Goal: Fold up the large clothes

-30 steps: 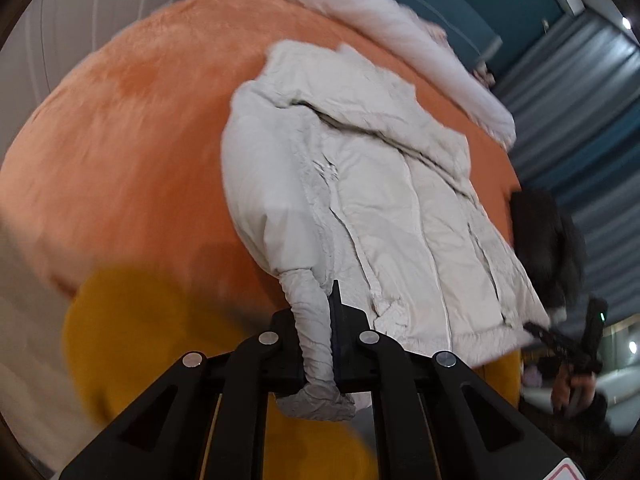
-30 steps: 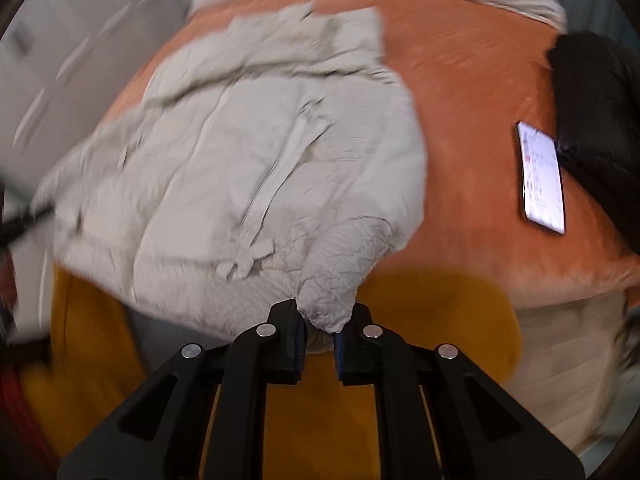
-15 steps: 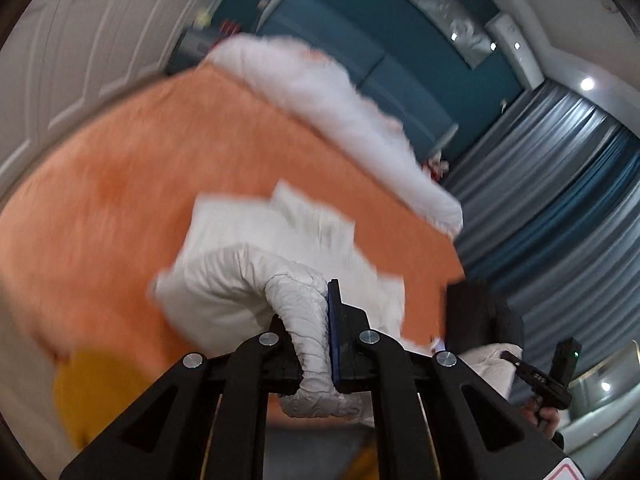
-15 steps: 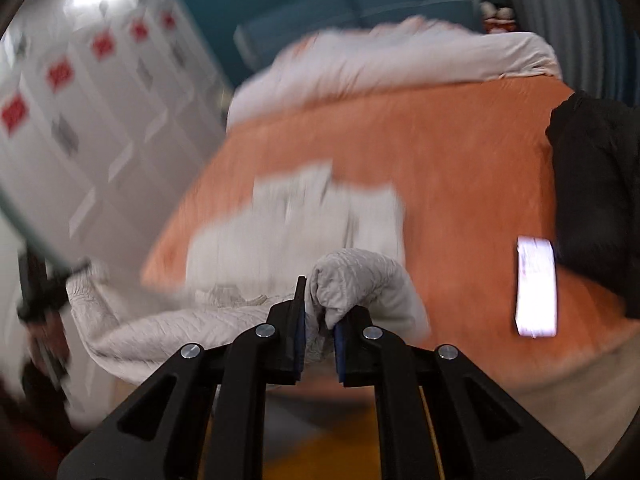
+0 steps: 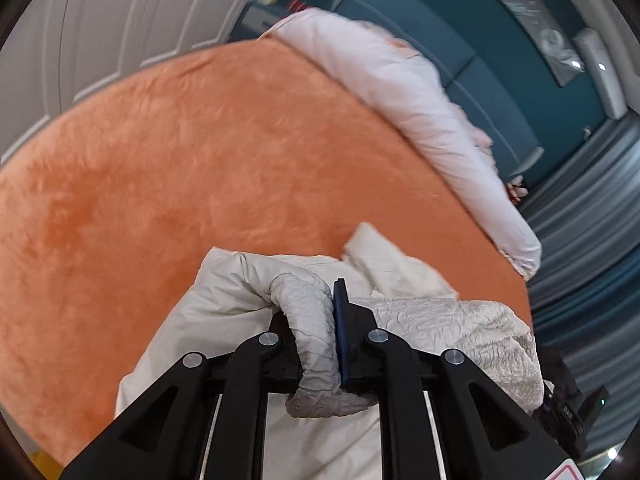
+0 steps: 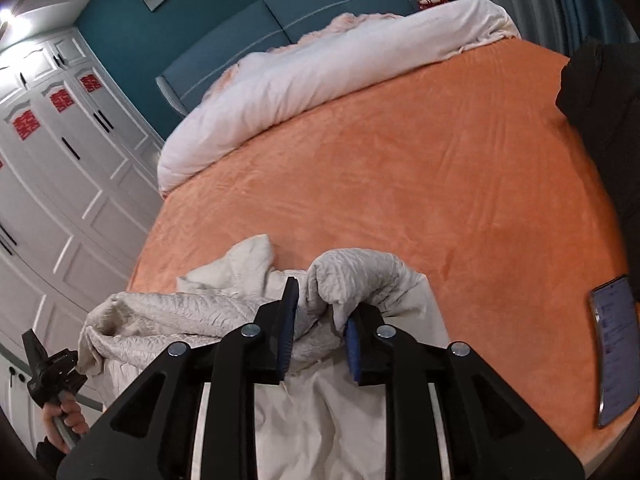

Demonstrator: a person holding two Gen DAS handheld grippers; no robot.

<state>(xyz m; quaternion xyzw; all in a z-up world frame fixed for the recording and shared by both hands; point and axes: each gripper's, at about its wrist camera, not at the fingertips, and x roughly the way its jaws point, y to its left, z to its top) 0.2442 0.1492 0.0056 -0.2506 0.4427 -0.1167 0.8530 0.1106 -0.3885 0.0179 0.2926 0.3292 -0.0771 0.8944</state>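
A large off-white quilted jacket [image 5: 224, 300] lies doubled over itself at the near end of an orange bed [image 5: 180, 168]. My left gripper [image 5: 320, 332] is shut on the jacket's ribbed cuff, which hangs down between its fingers. In the right wrist view the jacket [image 6: 168, 316] is bunched in front of my right gripper [image 6: 318, 320]. Its jaws stand apart with a fold of the jacket's hem loose between them. The collar end [image 6: 248, 256] sticks out beyond the fold.
A rolled white duvet [image 6: 320, 80] lies across the head of the bed. A black garment [image 6: 600, 92] and a phone [image 6: 614, 352] lie at the bed's right side. White wardrobe doors [image 6: 60, 168] stand to the left. The left gripper also shows in the right wrist view [image 6: 48, 364].
Both grippers have carried the jacket's lower end up and forward over its upper part, so the spread jacket is now folded. My right gripper's jaws have opened off the hem.
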